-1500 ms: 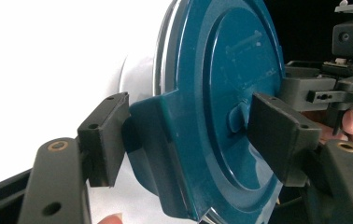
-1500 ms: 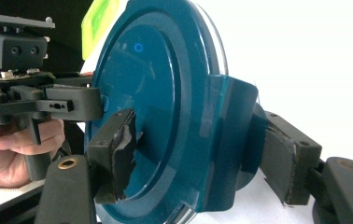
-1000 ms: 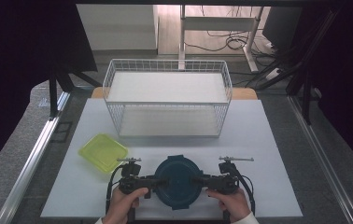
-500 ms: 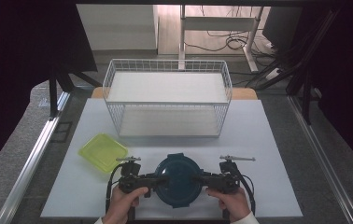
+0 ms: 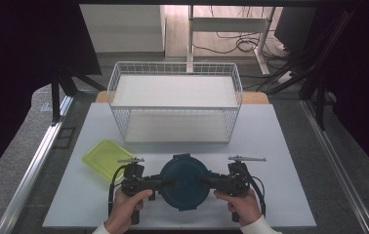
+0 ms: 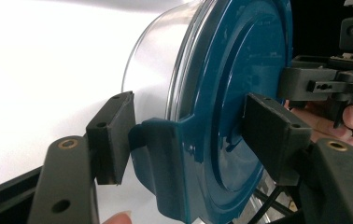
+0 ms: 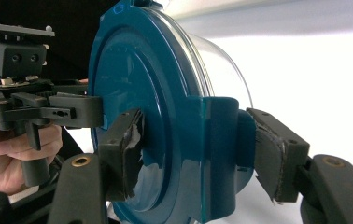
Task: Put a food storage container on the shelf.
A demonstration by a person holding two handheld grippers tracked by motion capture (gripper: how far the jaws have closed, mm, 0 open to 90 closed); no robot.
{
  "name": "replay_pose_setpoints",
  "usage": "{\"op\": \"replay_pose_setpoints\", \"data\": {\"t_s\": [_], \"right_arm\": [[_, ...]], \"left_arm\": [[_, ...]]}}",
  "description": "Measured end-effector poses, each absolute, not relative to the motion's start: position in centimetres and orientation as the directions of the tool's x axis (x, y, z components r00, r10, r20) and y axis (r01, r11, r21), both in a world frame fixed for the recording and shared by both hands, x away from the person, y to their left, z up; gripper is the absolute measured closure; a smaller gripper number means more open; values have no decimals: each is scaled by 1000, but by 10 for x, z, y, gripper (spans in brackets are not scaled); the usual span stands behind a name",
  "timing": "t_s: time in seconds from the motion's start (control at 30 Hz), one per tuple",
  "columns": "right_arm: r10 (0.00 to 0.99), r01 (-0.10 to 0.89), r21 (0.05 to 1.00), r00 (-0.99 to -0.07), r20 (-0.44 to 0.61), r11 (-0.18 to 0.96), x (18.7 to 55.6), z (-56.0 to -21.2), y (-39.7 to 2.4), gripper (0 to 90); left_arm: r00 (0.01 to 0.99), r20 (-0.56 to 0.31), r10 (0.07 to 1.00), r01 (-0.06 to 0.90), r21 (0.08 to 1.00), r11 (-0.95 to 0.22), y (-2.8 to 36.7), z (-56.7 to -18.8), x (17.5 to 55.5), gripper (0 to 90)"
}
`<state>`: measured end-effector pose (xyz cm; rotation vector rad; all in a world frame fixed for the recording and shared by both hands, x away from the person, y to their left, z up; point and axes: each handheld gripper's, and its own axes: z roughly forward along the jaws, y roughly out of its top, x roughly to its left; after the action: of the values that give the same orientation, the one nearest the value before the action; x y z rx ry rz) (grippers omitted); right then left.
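A round clear container with a dark teal lid [image 5: 185, 181] is near the front of the white table, between my two grippers. My left gripper [image 5: 165, 183] is shut on the lid's left clasp [image 6: 165, 163], one pad under the clasp and the other on the lid's top. On the opposite side, my right gripper [image 5: 204, 181] is shut on the right clasp [image 7: 221, 154] in the same way. In the left gripper view the left gripper [image 6: 191, 140] shows the right one beyond the lid. The right gripper [image 7: 195, 149] faces the left one. Whether the container rests on the table I cannot tell.
A white wire basket [image 5: 119, 119] stands at the back middle of the table. A flat yellow-green lid [image 5: 103, 158] lies to the left of the left gripper. The table [image 5: 280, 161] ends in metal rails on both sides.
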<state>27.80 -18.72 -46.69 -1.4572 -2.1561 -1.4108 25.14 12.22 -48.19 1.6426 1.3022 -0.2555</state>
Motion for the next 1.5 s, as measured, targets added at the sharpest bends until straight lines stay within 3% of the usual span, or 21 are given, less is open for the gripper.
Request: {"op": "replay_pose_setpoints", "data": {"t_s": [1.5], "right_arm": [[602,707,706,-576,553,28,338,-380,-170,387]], "left_arm": [[484,-600,637,742,667,65,142,-384,317,361]]}}
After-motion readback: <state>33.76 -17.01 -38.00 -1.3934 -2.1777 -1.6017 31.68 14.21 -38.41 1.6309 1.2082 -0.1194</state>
